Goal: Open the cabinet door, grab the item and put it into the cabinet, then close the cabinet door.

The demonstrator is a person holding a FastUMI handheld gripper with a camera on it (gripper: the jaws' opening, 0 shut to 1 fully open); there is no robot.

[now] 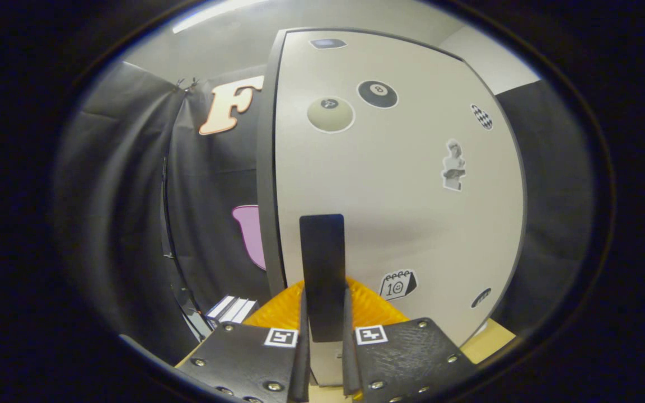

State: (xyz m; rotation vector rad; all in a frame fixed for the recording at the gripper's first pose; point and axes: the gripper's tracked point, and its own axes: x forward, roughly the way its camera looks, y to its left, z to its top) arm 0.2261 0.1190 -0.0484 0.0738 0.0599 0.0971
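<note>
From the gripper view, the claw point(325, 330) is clamped on the dark upright handle point(322, 263) low on the pale cabinet door point(389, 184). That flat, stiff handle looks the right hold; the door should swing lightly.

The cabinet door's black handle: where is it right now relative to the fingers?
In the gripper view, the black handle stands upright low on the cabinet door, near its left edge, its lower end between the two fingers, which sit close against its sides.

Gripper-mounted fisheye (forward-facing), close to cabinet door point(395, 190).
</note>
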